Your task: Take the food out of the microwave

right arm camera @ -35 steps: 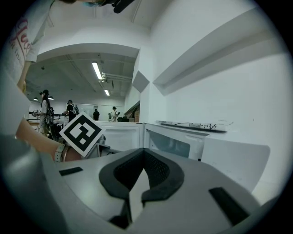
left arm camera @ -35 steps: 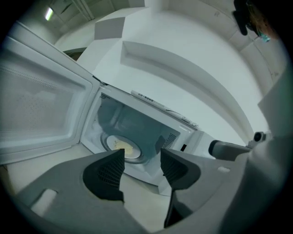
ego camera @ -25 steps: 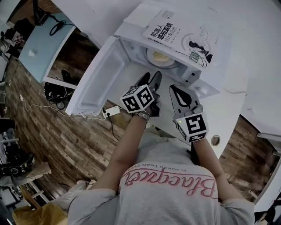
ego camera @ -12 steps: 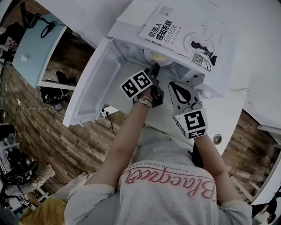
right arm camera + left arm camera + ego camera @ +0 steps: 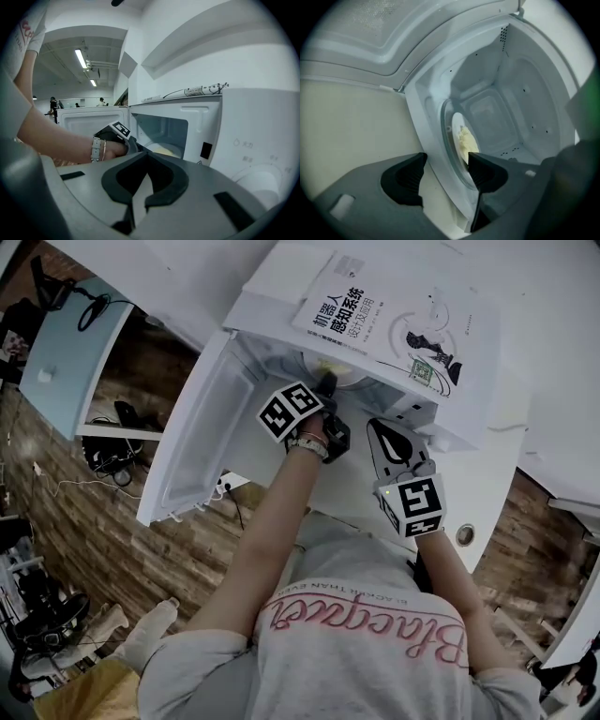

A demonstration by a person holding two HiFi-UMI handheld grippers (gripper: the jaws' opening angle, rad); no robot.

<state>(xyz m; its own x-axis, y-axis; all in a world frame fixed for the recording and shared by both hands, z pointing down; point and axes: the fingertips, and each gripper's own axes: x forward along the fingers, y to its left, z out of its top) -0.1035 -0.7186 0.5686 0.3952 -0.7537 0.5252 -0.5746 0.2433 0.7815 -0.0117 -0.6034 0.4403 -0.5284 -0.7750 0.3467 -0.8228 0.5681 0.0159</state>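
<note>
The white microwave [image 5: 272, 296] stands with its door [image 5: 202, 446] swung open to the left. Inside, yellow food [image 5: 464, 140] lies on a white plate [image 5: 457, 129] on the glass turntable; the food [image 5: 161, 150] also shows in the right gripper view. My left gripper [image 5: 325, 388] reaches into the oven's mouth, just short of the plate. Its jaws are opening and stand wide, with only the turntable's rim and the oven's sill seen in the gap [image 5: 445, 171]; nothing is pressed. My right gripper [image 5: 380, 427] hangs back in front of the control panel, shut and empty [image 5: 142, 201].
A book [image 5: 403, 306] lies on top of the microwave. The control panel with a dial [image 5: 262, 178] is at the oven's right. A power strip and cables [image 5: 230, 482] lie on the wood floor below. The white table has a round hole [image 5: 462, 536].
My left gripper has gone forward and down into the microwave's opening and rolled, its jaws spreading wider. The right gripper has shifted a little forward and stays shut.
</note>
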